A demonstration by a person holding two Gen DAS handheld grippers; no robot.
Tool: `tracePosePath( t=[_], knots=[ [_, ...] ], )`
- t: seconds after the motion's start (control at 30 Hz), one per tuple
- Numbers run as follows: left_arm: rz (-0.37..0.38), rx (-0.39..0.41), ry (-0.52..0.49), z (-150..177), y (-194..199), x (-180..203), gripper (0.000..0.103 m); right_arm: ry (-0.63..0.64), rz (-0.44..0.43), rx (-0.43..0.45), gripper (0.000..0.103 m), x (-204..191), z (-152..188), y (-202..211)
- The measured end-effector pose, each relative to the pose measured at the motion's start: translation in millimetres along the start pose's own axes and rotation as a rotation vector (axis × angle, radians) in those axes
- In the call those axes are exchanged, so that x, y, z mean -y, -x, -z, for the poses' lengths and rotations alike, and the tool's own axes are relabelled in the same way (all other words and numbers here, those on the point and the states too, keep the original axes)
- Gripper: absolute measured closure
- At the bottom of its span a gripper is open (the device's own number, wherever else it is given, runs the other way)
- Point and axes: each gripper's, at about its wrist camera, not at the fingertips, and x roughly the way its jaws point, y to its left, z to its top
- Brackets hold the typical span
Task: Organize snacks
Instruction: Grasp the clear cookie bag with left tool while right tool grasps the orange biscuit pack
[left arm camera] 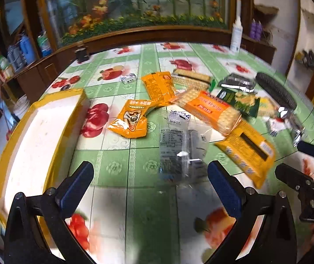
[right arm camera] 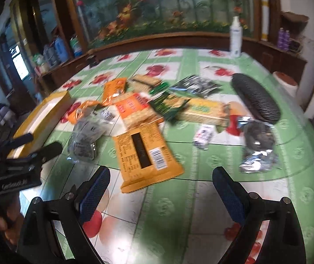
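Hovering: left claw (left arm camera: 150, 188) spread | right claw (right arm camera: 161, 192) spread | snacks (left arm camera: 214, 110) mid-table | near tablecloth (right arm camera: 167, 220) bare

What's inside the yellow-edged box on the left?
The yellow-edged box shows only a bare white interior from the left wrist view; no snacks visible in it. The right wrist view confirms white inside, but its near end is hidden behind the left gripper.

Right hand-held gripper (right arm camera: 161, 189) agape above orange snack packet (right arm camera: 144, 151).
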Motion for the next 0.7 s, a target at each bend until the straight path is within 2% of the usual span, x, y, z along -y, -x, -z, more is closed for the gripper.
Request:
tracePosePath(
  t=[0.07,0.33,0.4,0.53,0.57,0.6,0.67,0.7],
  knots=[
    [0.008,-0.035,-0.025,-4.7,-13.9,2.1,0.000,0.019,-0.006,-0.021,0.007,-4.9,-4.0,-13.8],
    [0.054,-0.090,-0.044,-14.0,-38.7,16.1,0.001,0.032,-0.015,-0.091,0.007,-3.1,-12.9,-54.8],
    [0.032,-0.105,-0.063,-15.1,-44.0,20.3,0.001,0.024,-0.030,-0.095,0.007,-0.3,-15.5,-60.4],
    [0.060,-0.131,-0.024,-20.1,-59.0,15.9,0.002,0.038,-0.035,-0.094,0.007,1.3,-21.5,-65.2],
    [0.056,-0.138,-0.006,-20.9,-62.6,13.5,0.006,0.047,-0.033,-0.096,0.007,0.8,-22.2,-65.9],
    [0.063,-0.134,0.010,-20.9,-63.4,11.1,0.022,0.053,-0.028,-0.095,0.009,0.3,-22.3,-66.0],
    [0.093,-0.131,0.040,-20.8,-63.7,6.0,0.034,0.073,-0.010,-0.091,0.016,-2.4,-21.8,-66.1],
    [0.100,-0.128,0.043,-20.4,-62.6,4.5,0.042,0.089,0.006,-0.089,0.025,-4.7,-21.1,-65.6]
  ],
)
